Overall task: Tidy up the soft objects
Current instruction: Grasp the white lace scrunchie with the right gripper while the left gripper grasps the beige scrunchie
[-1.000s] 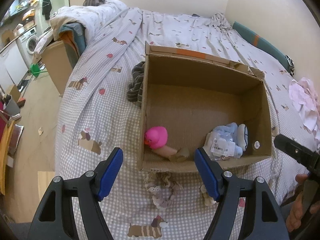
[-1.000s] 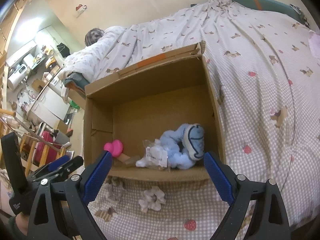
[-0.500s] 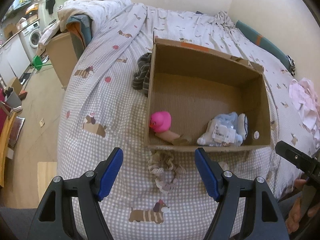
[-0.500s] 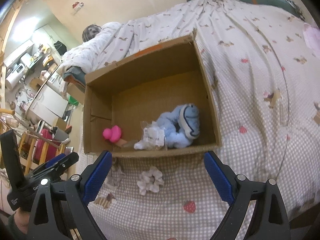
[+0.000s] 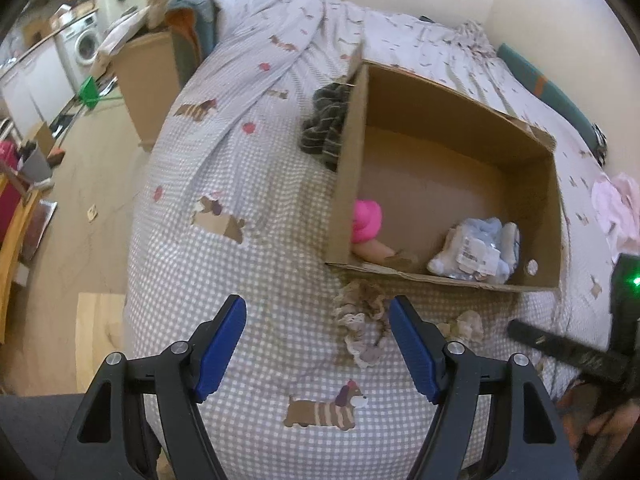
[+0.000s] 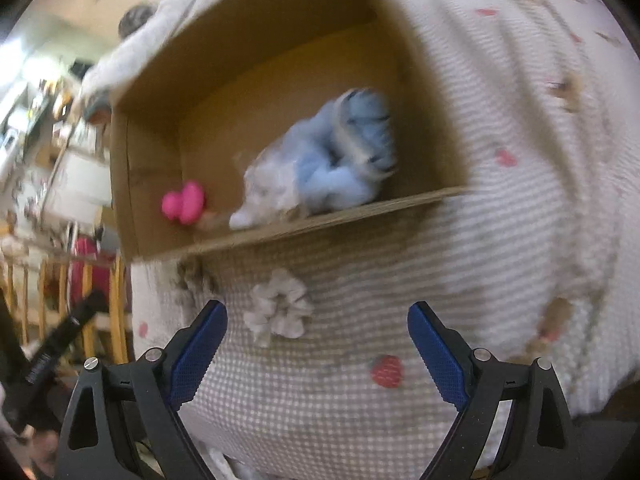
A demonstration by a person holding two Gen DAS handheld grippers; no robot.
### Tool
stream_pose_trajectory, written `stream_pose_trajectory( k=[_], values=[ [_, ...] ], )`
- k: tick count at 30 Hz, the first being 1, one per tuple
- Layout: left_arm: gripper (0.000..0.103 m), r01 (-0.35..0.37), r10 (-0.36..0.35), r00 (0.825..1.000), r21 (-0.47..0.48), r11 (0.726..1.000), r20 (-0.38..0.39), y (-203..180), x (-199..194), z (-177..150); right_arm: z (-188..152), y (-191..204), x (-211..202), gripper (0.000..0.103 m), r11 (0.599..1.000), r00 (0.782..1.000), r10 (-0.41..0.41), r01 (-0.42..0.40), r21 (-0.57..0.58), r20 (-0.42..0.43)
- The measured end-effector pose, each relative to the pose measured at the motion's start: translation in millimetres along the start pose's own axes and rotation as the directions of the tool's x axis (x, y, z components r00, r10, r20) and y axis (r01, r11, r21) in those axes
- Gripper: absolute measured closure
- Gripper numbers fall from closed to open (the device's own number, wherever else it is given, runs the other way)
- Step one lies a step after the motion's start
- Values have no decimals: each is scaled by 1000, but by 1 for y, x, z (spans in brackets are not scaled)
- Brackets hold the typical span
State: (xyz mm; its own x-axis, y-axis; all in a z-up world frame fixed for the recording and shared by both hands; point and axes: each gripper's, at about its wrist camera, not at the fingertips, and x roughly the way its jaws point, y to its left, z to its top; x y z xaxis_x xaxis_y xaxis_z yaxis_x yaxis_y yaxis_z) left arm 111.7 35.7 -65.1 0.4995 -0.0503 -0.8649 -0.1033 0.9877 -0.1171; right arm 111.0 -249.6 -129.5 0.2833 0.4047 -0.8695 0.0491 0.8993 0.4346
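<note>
**Two scrunchies lie just short of the box, one ahead of each gripper**

The left gripper (image 5: 318, 344) hangs wide and empty above the checked bedspread (image 5: 260, 280). The beige lace scrunchie (image 5: 362, 326) lies just ahead of its right finger, stretched from the tongs toward the box. The right gripper (image 6: 318, 354) is likewise spread, holding nothing; the pale scrunchie (image 6: 278, 308) sits ahead, left of its centre line. Beyond both stands the cardboard box (image 5: 346, 168), already holding a pink toy (image 5: 366, 220) and a blue plush (image 6: 340, 160). Each scrunchie looks nearest its own gripper.
</note>
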Motion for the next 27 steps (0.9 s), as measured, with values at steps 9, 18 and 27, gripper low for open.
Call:
stream_pose_trajectory(
  k=[9,18,27],
  values=[
    [32,-60,59,998,-37,998,-37,26,9,-5,-9,60,65,49,948,974,-202,168,-272,-102],
    [32,-45,51,990,45,998,-134,-1,44,-16,-19,52,42,81,948,983,-178,157,-276,-50],
    [33,-14,38,981,127,992,-192,-47,86,-17,-24,24,-5,82,973,992,-124,127,-194,26]
  ],
)
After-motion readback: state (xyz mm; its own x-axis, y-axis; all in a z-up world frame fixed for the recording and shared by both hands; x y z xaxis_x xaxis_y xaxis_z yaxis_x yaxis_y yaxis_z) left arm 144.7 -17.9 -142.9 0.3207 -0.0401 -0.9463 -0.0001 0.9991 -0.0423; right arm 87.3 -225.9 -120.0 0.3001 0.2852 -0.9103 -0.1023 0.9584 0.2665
